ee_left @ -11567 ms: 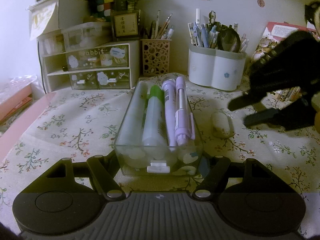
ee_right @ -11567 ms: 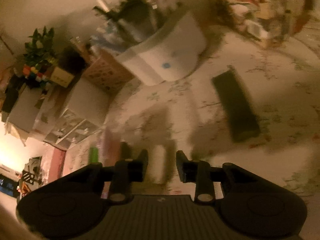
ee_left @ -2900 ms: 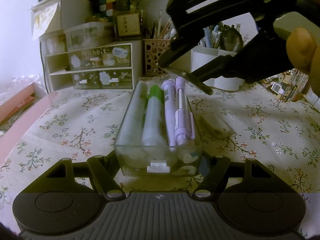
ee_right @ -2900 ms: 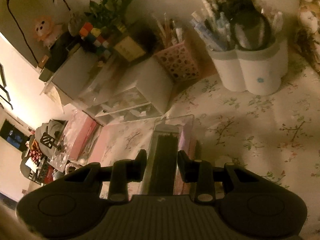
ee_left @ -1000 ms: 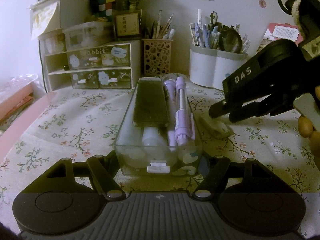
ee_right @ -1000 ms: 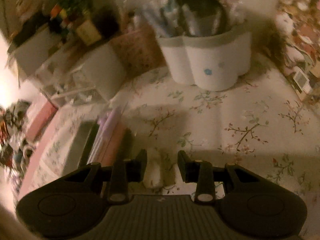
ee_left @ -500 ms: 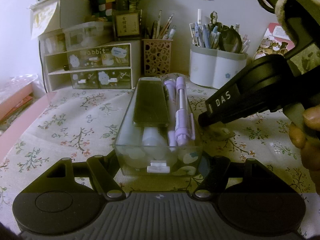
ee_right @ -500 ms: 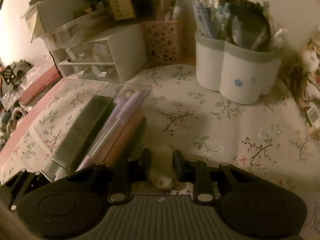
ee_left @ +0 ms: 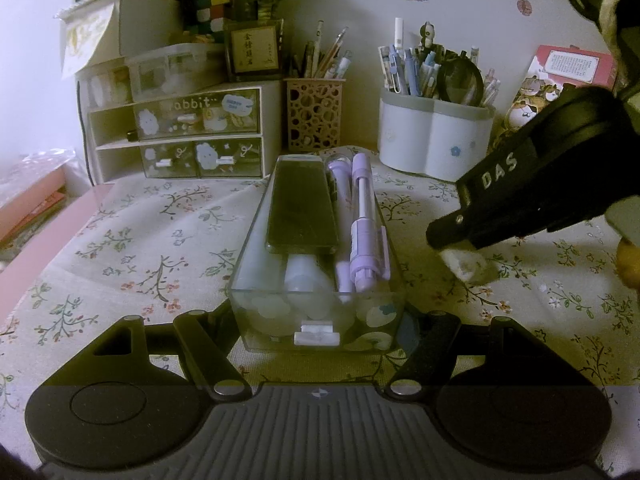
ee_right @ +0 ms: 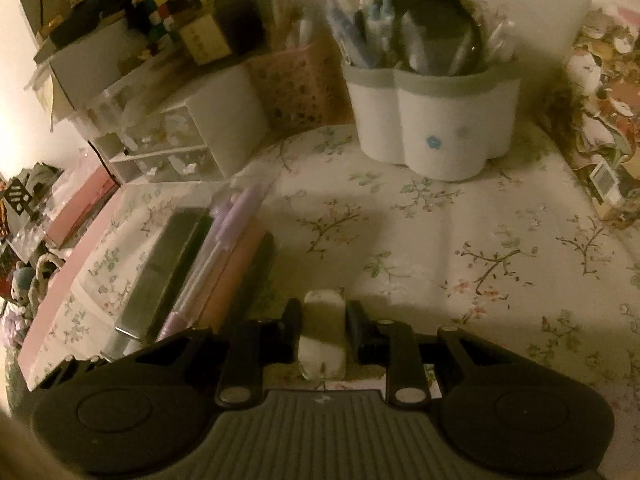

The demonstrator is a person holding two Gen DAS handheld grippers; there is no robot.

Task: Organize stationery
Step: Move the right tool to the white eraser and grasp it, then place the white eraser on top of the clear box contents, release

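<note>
The right gripper (ee_right: pixel 323 322) pinches the small white eraser (ee_right: pixel 322 336) across its middle, probably light and slightly rubbery, while the left gripper (ee_left: pixel 318 332) clamps the clear tray (ee_left: pixel 256 240).

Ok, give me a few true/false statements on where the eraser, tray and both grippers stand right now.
1. The right gripper has its fingers on either side of the eraser. True.
2. The eraser is inside the tray. False: it is on the tablecloth, right of the tray.
3. A dark flat case lies in the tray. True.
4. The left gripper holds a pen. False: its fingers flank the tray's near end.
</note>
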